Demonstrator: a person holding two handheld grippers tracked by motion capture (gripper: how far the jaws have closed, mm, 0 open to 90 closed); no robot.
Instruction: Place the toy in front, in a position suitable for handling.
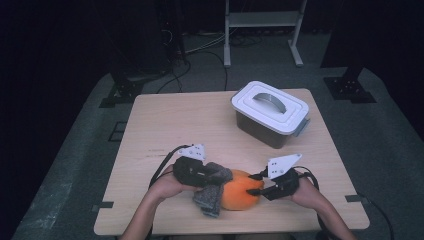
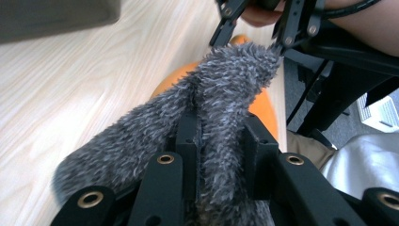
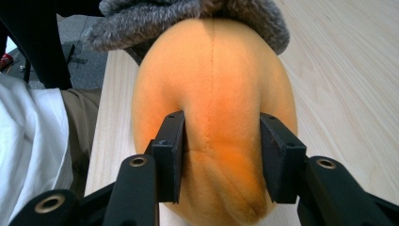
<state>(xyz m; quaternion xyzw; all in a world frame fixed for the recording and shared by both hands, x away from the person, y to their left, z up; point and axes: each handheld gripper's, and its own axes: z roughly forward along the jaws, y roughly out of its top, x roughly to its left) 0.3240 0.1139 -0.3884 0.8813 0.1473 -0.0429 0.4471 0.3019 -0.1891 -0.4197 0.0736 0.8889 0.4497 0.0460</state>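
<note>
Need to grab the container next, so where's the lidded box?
In the high view, the lidded box sits at the table's far right, beyond both tongs.

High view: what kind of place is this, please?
Probably a recording studio or lab: a lone wooden table on grey carpet, dark surroundings, cables on the floor and a metal stand behind.

One camera high above, two riding close on the jaws

The high view looks forward and down over the whole worktop [image 1: 165, 120] from the person's side. The left gripper view sits tight behind its jaws, facing the grey furry cloth [image 2: 221, 89]; the right gripper view faces back, close on the orange plush [image 3: 214, 89]. All three share cloth and plush.
</note>
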